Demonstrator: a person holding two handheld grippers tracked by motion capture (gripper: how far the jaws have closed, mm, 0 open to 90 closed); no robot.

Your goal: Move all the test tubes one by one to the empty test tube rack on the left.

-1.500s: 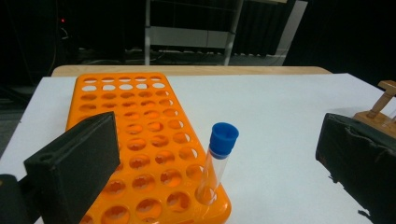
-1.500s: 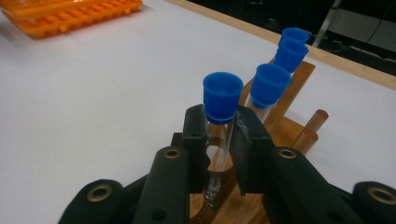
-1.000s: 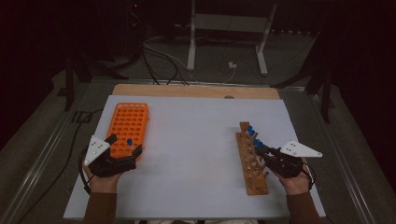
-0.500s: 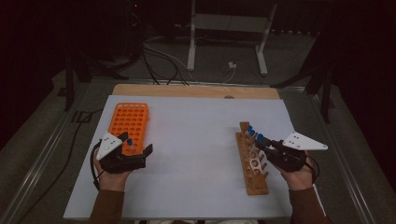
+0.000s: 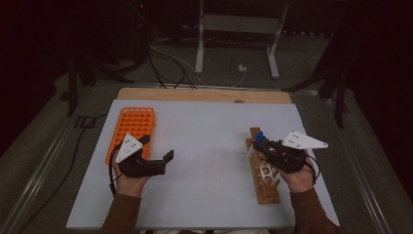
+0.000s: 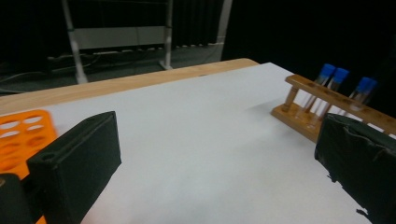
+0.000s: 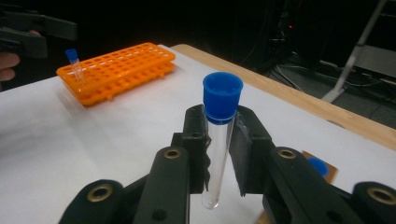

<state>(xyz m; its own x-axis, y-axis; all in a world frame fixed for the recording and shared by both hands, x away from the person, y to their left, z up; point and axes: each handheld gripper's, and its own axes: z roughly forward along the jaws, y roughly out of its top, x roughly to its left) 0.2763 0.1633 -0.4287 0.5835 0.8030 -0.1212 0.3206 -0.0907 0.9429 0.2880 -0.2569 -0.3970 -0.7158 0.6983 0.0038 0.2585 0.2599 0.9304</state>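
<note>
Right gripper [image 7: 219, 154] clamped on a clear blue-capped test tube [image 7: 218, 140] (lifted upright above the wooden rack [image 5: 265, 187]), left gripper [image 5: 163, 161] jaws wide and empty beside the orange rack [image 5: 131, 129], white table [image 5: 209, 146].

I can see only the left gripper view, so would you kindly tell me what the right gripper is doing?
Observer: The right gripper is shut on a clear test tube with a blue cap, gripped just below the cap.
Operator: Thank you. Is that tube seated in the long wooden rack?
Observer: It looks lifted out: in the right gripper view its rounded bottom shows free against the white table, with the long wooden rack under the hand in the high view.
Operator: Does the orange plastic rack hold anything?
Observer: Yes, a second blue-capped tube stands near one corner of the orange plastic rack.
</note>
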